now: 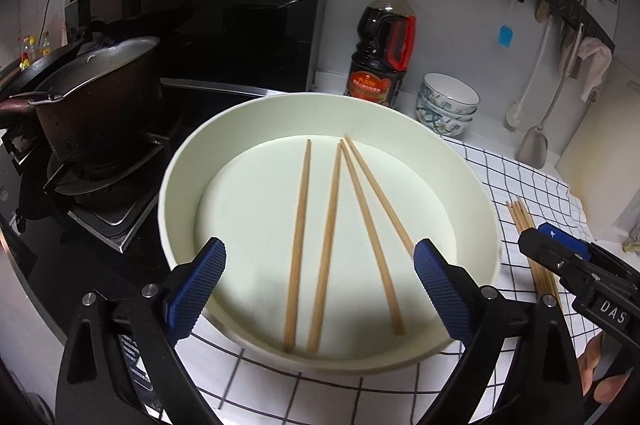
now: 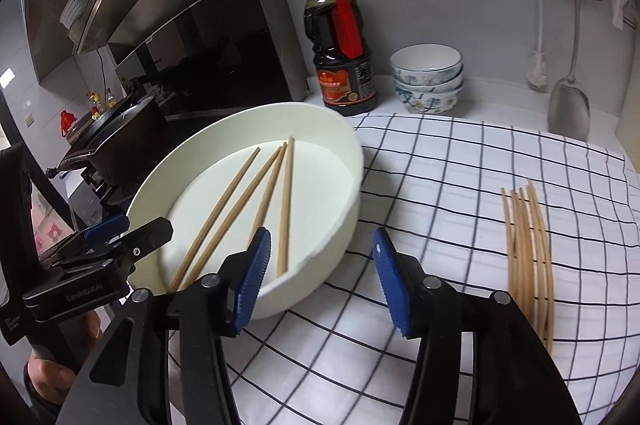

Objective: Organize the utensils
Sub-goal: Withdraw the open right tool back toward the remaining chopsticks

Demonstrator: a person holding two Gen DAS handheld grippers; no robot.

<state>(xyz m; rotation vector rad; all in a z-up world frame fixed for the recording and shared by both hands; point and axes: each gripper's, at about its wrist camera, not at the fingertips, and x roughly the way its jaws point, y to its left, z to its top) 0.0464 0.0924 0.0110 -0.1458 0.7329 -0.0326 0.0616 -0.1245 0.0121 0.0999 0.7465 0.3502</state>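
Note:
A large white round basin (image 1: 184,181) (image 2: 344,209) stands on a checked cloth and holds several wooden chopsticks (image 1: 332,241) (image 2: 240,209) lying loose on its bottom. A bundle of more chopsticks (image 2: 528,253) (image 1: 520,217) lies on the cloth to the basin's right. My left gripper (image 1: 320,289) is open and empty, its fingers over the basin's near rim. My right gripper (image 2: 320,281) is open and empty, hovering at the basin's right edge above the cloth, left of the bundle. Each gripper shows at the edge of the other's view.
A gas stove with a dark pot (image 1: 100,97) sits left of the basin. A soy sauce bottle (image 1: 380,53) (image 2: 340,57) and stacked patterned bowls (image 1: 448,105) (image 2: 428,81) stand at the back wall. A spatula (image 2: 568,105) and brush hang at right.

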